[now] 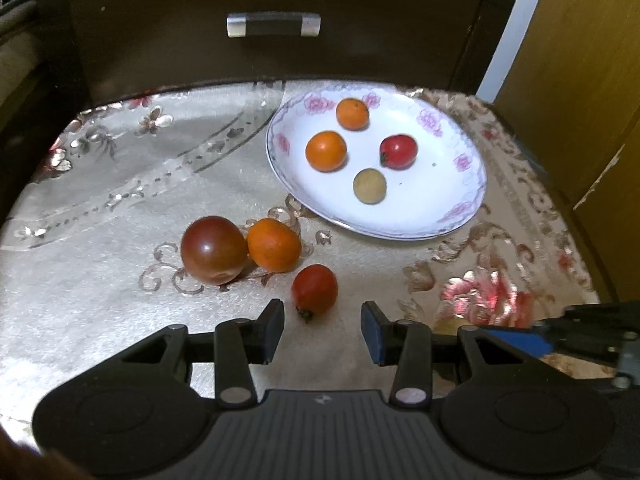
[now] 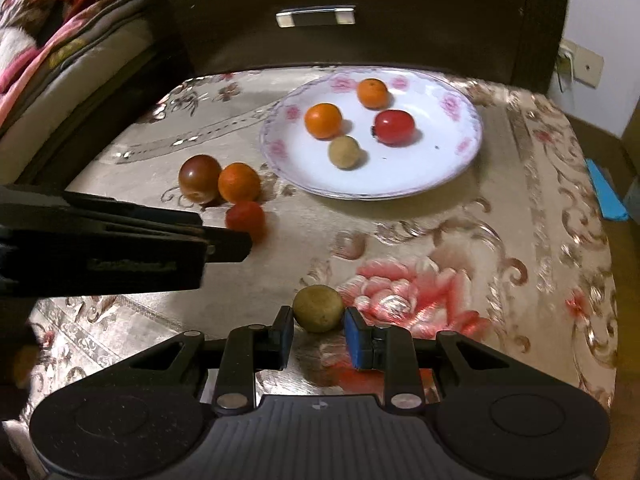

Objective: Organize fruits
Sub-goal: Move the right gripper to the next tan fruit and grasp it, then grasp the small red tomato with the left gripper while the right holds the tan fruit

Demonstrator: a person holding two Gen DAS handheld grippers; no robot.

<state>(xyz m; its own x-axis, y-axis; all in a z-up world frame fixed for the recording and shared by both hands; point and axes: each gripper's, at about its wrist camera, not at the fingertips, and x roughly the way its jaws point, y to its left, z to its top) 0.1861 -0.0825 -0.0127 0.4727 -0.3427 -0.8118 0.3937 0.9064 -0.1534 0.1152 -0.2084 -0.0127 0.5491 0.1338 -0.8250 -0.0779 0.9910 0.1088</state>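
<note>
Small red tomato (image 1: 314, 289) lying on the tablecloth (image 1: 120, 208) toward the near edge of the table, long axis tilted, stem end (image 1: 305, 313) pointing down toward the near edge and slightly left. Sits just ahead of the left gripper (image 1: 322, 330), jaws spread wide with a gap clearly broader than the tomato, nothing held, no contact visible.

Just beyond it, toward the left, an orange fruit (image 1: 273, 244) touching a larger dark red-brown tomato (image 1: 213, 249); both loose on the cloth, near the small red tomato but apart from it.

Yellow-green round fruit (image 2: 318, 308) nearer the right side of the near edge, beside the pink embroidered rose (image 2: 404, 300). Roughly round, no clear long axis. Right gripper (image 2: 319, 334) parted around it, blue pad (image 2: 354, 338) just beside its right flank and black pad (image 2: 285, 334) just beside its left; whether either pad touches, cannot tell. Fruit resting on the cloth, not lifted.

White floral plate (image 1: 460, 200) toward the far right part of the table, holding 4 fruits, all apart: 2 orange ones (image 1: 326, 151) (image 1: 352, 113) on the far-left side, 1 red tomato (image 1: 398, 151) to the right with its stem end pointing left, 1 pale yellow-green fruit (image 1: 369, 186) nearest.

Dark drawer front with a metal handle (image 1: 273, 25) behind the far edge.
</note>
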